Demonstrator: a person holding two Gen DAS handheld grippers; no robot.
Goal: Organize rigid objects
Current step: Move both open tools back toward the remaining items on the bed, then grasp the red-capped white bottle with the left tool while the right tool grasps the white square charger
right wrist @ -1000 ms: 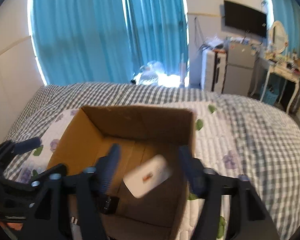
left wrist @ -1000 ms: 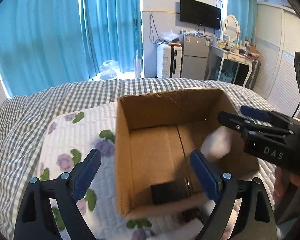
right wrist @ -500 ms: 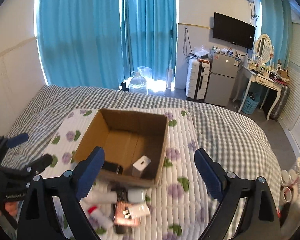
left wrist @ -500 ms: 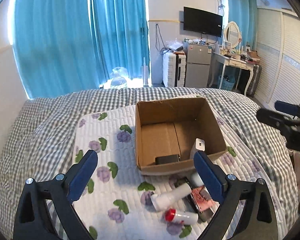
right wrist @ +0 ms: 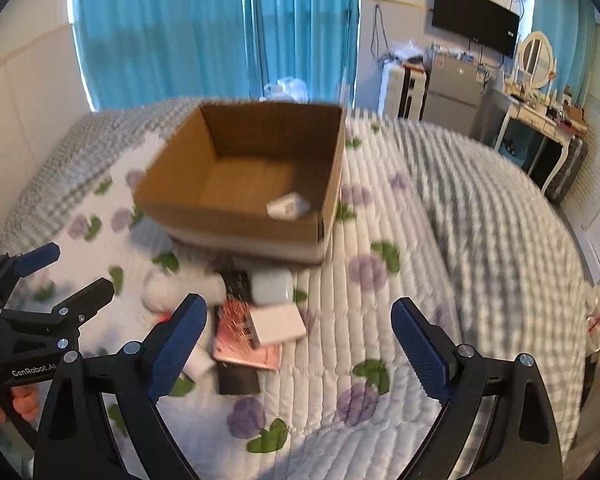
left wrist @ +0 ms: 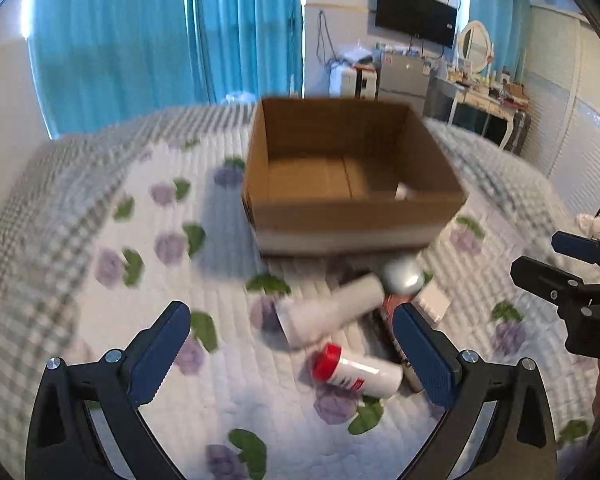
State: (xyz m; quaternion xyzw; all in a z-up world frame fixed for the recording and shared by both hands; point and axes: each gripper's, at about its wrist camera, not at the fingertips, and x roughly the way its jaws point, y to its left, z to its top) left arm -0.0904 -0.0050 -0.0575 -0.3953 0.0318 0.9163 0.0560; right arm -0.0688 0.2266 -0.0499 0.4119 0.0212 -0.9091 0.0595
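Left hand-held gripper [left wrist: 292, 354] jaws wide, nothing held; right hand-held gripper [right wrist: 298, 344] wide too, empty. Both hover over the bed quilt [right wrist: 400, 304]. Item pile at 12 o'clock of each. Left view only: red-capped white bottle [left wrist: 356, 372], white tube [left wrist: 332, 316], silver cap [left wrist: 402, 278]. Right view only: pink card [right wrist: 246, 344], white flat box [right wrist: 280, 324], black slab [right wrist: 238, 378]. Cardboard box [left wrist: 356, 220] further at 12 o'clock; inside, one white adapter [right wrist: 286, 206] in near-right corner.
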